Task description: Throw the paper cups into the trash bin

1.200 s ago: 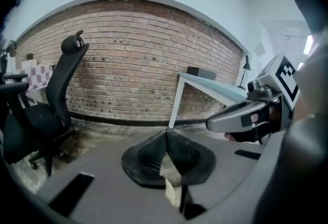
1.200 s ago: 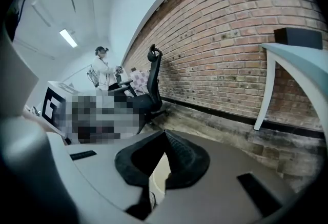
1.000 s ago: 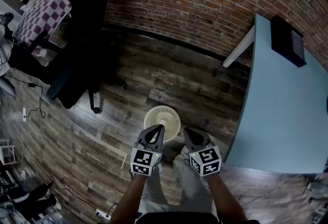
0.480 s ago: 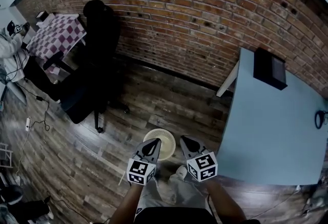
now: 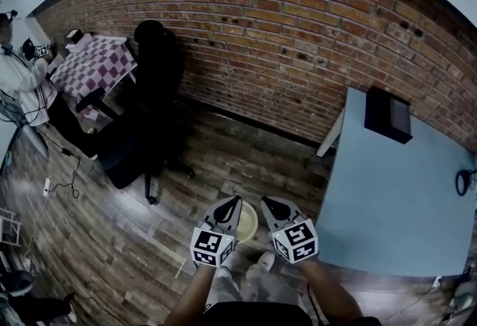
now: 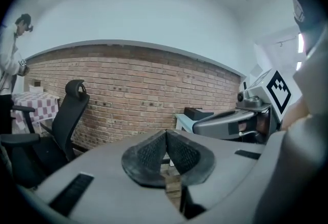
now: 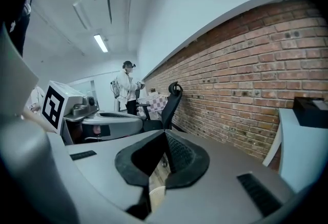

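The cream round trash bin [image 5: 248, 224] stands on the wood floor right in front of the person, mostly hidden behind the two grippers. My left gripper [image 5: 234, 202] and right gripper [image 5: 267, 202] are held side by side above it, both shut with nothing between the pads. The left gripper view shows its pads [image 6: 154, 154] pressed together, pointing at the brick wall. In the right gripper view the jaws [image 7: 164, 136] are also together, and a sliver of the bin's rim [image 7: 158, 195] shows below them. No paper cup is in view.
A light blue table [image 5: 387, 198] stands at the right with a black box [image 5: 387, 114] on it. To the left are a black office chair [image 5: 153, 86], a checkered table [image 5: 93, 63] and a person [image 5: 22, 74]. A brick wall [image 5: 283, 26] lies ahead.
The head view has lifted towards the wall, so the bin has slid down the picture and behind the grippers. Both grippers stay shut and side by side.
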`<state>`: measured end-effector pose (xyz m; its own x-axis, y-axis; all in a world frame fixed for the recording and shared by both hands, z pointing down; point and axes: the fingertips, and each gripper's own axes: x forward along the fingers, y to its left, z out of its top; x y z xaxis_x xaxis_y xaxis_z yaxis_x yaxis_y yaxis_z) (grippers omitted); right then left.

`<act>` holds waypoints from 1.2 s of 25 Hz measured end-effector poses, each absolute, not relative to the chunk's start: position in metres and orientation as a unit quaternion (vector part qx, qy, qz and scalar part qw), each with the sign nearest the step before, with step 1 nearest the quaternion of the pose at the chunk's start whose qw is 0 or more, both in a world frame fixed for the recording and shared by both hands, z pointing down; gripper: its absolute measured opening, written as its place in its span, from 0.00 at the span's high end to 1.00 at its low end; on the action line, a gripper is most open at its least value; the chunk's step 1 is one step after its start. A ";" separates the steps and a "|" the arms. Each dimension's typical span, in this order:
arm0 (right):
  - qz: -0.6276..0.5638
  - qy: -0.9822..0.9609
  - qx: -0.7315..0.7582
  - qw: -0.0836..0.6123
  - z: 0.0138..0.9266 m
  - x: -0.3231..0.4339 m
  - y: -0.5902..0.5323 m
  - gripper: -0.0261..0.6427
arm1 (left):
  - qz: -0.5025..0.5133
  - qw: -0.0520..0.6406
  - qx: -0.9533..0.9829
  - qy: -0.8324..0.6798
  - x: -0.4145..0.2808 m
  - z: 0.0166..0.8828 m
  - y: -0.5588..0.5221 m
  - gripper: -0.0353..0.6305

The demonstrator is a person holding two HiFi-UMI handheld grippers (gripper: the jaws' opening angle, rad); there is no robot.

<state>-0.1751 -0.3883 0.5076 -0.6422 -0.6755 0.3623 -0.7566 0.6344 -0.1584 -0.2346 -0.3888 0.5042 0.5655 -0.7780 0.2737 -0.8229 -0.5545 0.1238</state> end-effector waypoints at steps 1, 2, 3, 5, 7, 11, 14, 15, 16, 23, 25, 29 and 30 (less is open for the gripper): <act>0.151 -0.893 0.404 0.130 0.504 -0.176 -0.387 0.96 | 0.091 0.117 0.879 -0.453 -0.235 0.498 -0.388 0.93; 0.152 -0.892 0.406 0.126 0.500 -0.176 -0.386 0.96 | 0.087 0.117 0.881 -0.450 -0.235 0.493 -0.386 0.93; 0.152 -0.892 0.408 0.123 0.496 -0.177 -0.385 0.96 | 0.083 0.116 0.883 -0.447 -0.236 0.489 -0.385 0.93; 0.151 -0.891 0.411 0.118 0.490 -0.179 -0.382 0.96 | 0.078 0.115 0.885 -0.444 -0.238 0.482 -0.383 0.93; 0.150 -0.890 0.416 0.113 0.483 -0.179 -0.378 0.96 | 0.073 0.112 0.886 -0.444 -0.241 0.476 -0.380 0.93; 0.145 -0.887 0.426 0.103 0.471 -0.182 -0.366 0.96 | 0.063 0.102 0.890 -0.439 -0.245 0.464 -0.367 0.93; 0.139 -0.886 0.432 0.096 0.461 -0.190 -0.351 0.96 | 0.058 0.096 0.893 -0.436 -0.254 0.454 -0.352 0.93; 0.137 -0.886 0.433 0.094 0.457 -0.193 -0.345 0.96 | 0.056 0.094 0.893 -0.436 -0.257 0.451 -0.346 0.93; 0.136 -0.886 0.434 0.092 0.454 -0.195 -0.340 0.96 | 0.054 0.091 0.894 -0.436 -0.260 0.447 -0.340 0.93; 0.116 -0.885 0.444 0.072 0.427 -0.212 -0.303 0.96 | 0.044 0.067 0.900 -0.429 -0.280 0.424 -0.300 0.93; 0.104 -0.886 0.445 0.072 0.418 -0.219 -0.291 0.96 | 0.037 0.058 0.902 -0.426 -0.286 0.415 -0.289 0.93; 0.086 -0.885 0.452 0.067 0.400 -0.227 -0.269 0.96 | 0.026 0.036 0.905 -0.424 -0.296 0.395 -0.269 0.93; 0.082 -0.885 0.454 0.065 0.396 -0.229 -0.263 0.96 | 0.023 0.028 0.905 -0.423 -0.299 0.389 -0.264 0.93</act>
